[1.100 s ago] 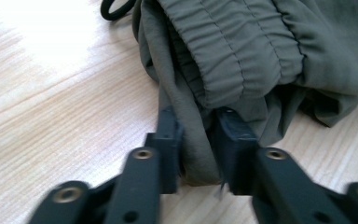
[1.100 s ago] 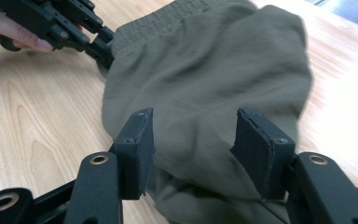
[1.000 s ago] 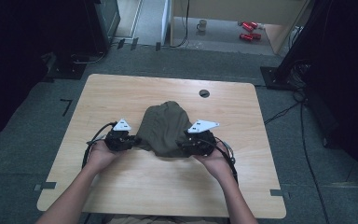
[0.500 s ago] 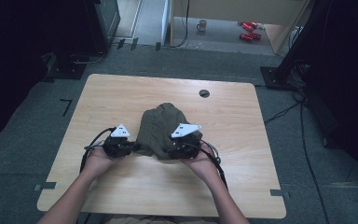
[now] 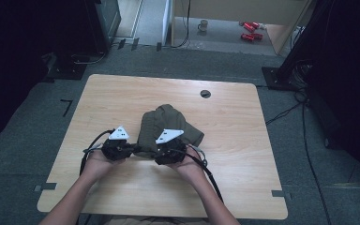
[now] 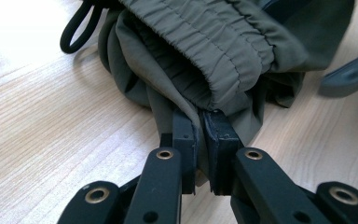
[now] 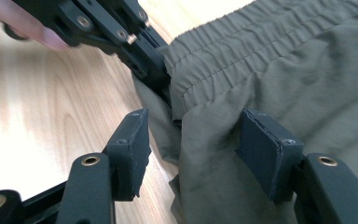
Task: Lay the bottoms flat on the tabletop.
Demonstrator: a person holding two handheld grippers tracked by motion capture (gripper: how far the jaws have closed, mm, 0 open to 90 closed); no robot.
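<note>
An olive-green garment [image 5: 168, 124] with an elastic waistband [image 6: 223, 51] lies bunched on the wooden table [image 5: 122, 98]. My left gripper [image 6: 200, 135] is shut on a fold of its fabric just under the waistband, at the garment's near left edge [image 5: 136, 151]. My right gripper [image 7: 196, 149] is close beside it, open, its jaws straddling the garment's edge without pressing it. In the right gripper view the left gripper [image 7: 154, 70] pinches the waistband corner just ahead. A black drawstring loop [image 6: 74, 32] lies on the wood.
A round cable hole [image 5: 205, 93] sits near the table's far edge. Bare wood surrounds the garment on all sides. Beyond the table, on the floor, are red cans [image 5: 251, 30] and a mug [image 5: 202, 26]. Cables trail from both grippers towards the person.
My right gripper has slid left across the garment's near edge, close to the left gripper. The garment now looks narrower and more bunched. The left hand has barely shifted.
</note>
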